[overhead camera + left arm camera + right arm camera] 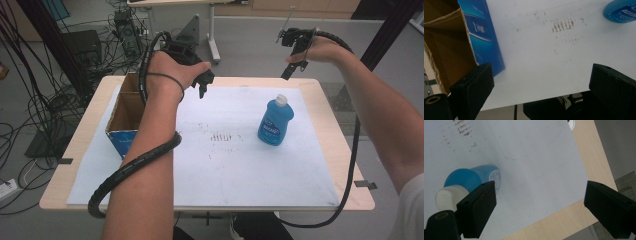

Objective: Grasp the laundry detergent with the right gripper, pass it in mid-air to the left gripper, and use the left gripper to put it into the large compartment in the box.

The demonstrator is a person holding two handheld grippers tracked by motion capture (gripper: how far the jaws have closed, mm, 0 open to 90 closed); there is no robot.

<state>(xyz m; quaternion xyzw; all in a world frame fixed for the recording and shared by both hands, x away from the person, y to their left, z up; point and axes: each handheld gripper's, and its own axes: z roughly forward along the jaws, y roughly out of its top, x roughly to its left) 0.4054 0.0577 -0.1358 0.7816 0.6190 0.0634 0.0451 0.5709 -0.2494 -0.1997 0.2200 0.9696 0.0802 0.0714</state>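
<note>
While both hand-held grippers are hovering spread and empty, the right hand-held gripper (295, 62) is needing to center on the blue bottle (275, 121).

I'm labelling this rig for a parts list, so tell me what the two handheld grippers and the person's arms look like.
Both the left gripper and the right gripper are black, each with two blocky, flat-faced jaws. A black ribbed cable trails from the left one, winding around the forearm; a smoother black cable hangs from the right. The forearms are bare, with a white short sleeve on the right arm.
</note>
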